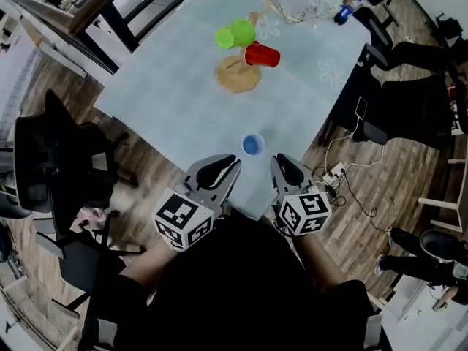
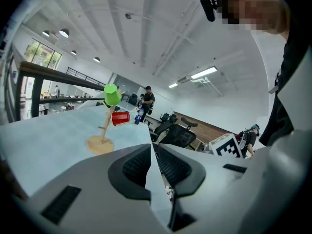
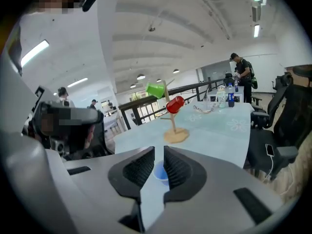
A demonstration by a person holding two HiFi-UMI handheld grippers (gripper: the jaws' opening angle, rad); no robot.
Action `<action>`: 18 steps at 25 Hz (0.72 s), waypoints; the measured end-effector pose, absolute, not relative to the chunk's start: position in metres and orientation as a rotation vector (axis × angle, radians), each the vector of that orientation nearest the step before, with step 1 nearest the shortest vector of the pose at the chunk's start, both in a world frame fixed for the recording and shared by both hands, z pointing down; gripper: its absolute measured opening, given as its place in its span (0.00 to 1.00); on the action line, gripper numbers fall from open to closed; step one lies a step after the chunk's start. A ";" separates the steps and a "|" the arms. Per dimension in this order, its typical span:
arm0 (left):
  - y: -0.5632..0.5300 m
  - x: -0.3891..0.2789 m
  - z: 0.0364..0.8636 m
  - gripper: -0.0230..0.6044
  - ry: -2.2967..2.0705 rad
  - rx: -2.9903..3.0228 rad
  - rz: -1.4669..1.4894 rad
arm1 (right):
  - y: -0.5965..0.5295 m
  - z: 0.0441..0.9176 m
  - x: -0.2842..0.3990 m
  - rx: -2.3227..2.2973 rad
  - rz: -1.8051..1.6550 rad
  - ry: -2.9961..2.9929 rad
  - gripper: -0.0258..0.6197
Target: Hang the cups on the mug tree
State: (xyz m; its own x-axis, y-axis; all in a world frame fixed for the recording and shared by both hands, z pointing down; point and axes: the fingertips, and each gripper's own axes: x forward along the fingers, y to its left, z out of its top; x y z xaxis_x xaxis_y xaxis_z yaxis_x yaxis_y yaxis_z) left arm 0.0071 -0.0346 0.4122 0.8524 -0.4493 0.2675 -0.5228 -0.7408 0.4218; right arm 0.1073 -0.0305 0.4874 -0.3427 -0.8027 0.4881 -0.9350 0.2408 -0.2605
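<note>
Pale blue-green tabletop [image 1: 175, 86] with a faint flower print fills the head view, set on a wood-plank floor with black office chairs [image 1: 47, 163] at the left and right. Toward the far side stands a wooden mug tree with a round flat base [image 1: 238, 77]. A green plastic cup [image 1: 235, 35] is hung at its top, and a red plastic cup [image 1: 262, 55] is on a peg just right of it. A small blue plastic cup [image 1: 252, 145] stands upright, mouth up, near the near edge, well apart from the tree. The left gripper [image 1: 232, 165] and right gripper [image 1: 278, 161] are held over the near edge, one on each side of the blue cup and touching nothing.

From the left gripper view, the two dark ribbed jaws lie closed against each other with nothing between them. Beyond them, far and to the left, the tree stands with the green cup upside down on top and the red cup lying sideways on a lower peg.

From the right gripper view, the jaws are drawn together to a thin slit and grip nothing. The blue cup shows through that slit, standing on the tabletop just beyond the tips. The tree with both hung cups stands farther off, and a blue-capped bottle sits at the far end.
</note>
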 end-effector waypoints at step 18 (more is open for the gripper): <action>-0.055 -0.032 0.440 0.10 -0.755 2.465 0.263 | -0.055 0.662 0.091 1.428 0.798 -1.999 0.45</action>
State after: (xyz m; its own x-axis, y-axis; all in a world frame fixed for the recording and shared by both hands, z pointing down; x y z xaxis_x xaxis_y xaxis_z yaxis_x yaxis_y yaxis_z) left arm -0.0317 -0.0546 0.4403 0.8236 -0.4602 0.3315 -0.5665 -0.6950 0.4428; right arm 0.0915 -0.0548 0.6616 -0.2830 -0.6267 0.7261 -0.9545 0.2584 -0.1489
